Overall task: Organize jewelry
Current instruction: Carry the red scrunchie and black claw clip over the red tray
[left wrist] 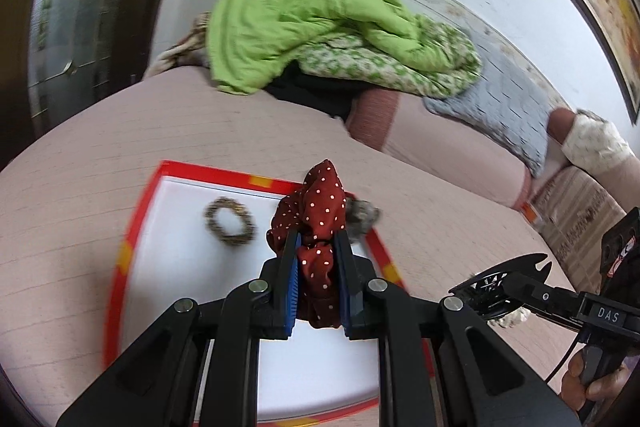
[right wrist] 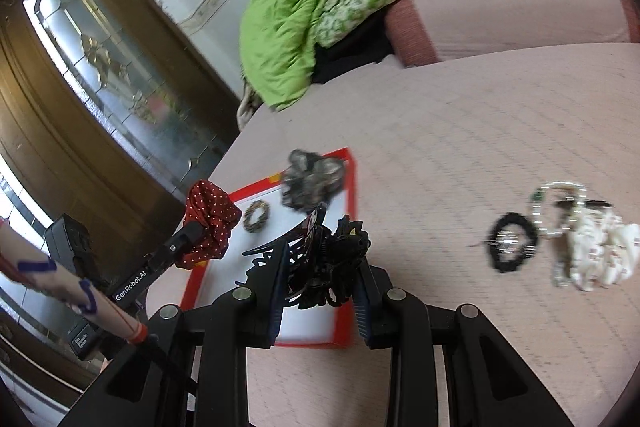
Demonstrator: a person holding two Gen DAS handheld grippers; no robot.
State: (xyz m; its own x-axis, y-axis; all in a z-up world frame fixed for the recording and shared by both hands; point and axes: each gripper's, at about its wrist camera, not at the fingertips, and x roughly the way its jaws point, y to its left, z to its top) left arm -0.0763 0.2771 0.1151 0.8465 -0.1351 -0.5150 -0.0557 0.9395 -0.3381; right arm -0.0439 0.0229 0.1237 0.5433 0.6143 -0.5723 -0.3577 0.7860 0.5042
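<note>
My left gripper point(left wrist: 316, 245) is shut on a red polka-dot scrunchie point(left wrist: 318, 211) and holds it above the white tray with a red rim point(left wrist: 136, 223). In the tray lie a brown beaded bracelet point(left wrist: 230, 223) and a grey patterned scrunchie point(left wrist: 364, 215). My right gripper point(right wrist: 320, 259) is shut on a black hair claw clip point(right wrist: 324, 259) over the tray's near right part point(right wrist: 344, 323). The red scrunchie point(right wrist: 210, 223), the bracelet point(right wrist: 256, 215) and the grey scrunchie point(right wrist: 312, 179) also show in the right wrist view.
On the pink bed cover to the right of the tray lie a black scrunchie point(right wrist: 510, 247), a clear bead bracelet point(right wrist: 558, 207) and a white scrunchie point(right wrist: 600, 251). A green quilt point(left wrist: 308, 23) and a grey pillow point(left wrist: 496, 107) are piled at the back.
</note>
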